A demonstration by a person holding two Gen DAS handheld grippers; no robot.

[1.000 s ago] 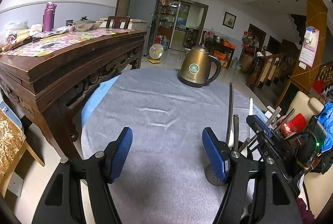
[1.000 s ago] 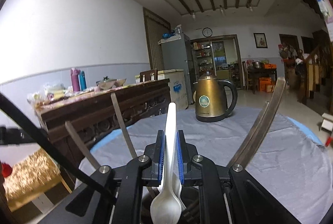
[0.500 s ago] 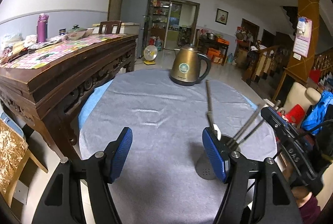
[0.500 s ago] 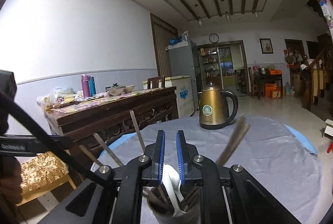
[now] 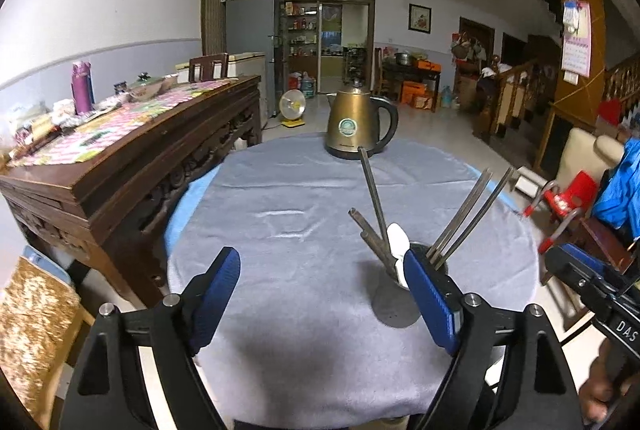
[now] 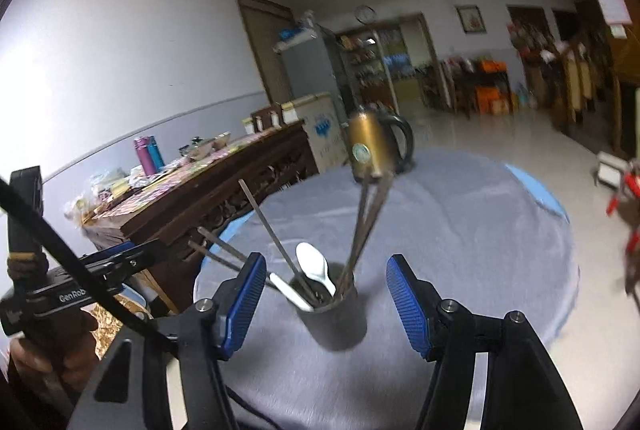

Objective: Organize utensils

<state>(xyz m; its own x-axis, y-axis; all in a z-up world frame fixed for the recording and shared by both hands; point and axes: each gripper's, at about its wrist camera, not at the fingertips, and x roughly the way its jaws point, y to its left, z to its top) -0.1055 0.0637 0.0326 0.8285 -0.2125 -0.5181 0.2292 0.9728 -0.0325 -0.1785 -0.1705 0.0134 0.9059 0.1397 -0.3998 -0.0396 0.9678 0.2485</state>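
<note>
Metal chopsticks (image 6: 366,226) and two white spoons (image 6: 316,266) stand together in a dark cup (image 6: 334,314) on the grey cloth of the table (image 5: 280,230), toward its near right side, with the brass kettle (image 5: 358,126) well apart at the far edge. The right tongs (image 6: 326,304) have just been opening and now stand wide, one pad on each side of the cup without touching it or the utensils; nothing is held. The left tongs (image 5: 320,294) have also been opening further and are spread wide over bare cloth to the left of the cup, empty, their right pad in front of the cup in that view.

By the look of them, the chopsticks are stiff, thin and slick, likely to slide through the pads unless pinched across the shaft somewhere in its upper part, clear of the rim. The spoons look like light plastic or ceramic, which I cannot tell; if ceramic they would chip if dropped. A spoon is best taken by the handle, flat sides against the pads. The cup seems narrow and top-heavy with the leaning sticks, so any sideways pull on one utensil could tip it; steadying it around the wall with the free tongs would be wise. The cloth is soft and may drag.
</note>
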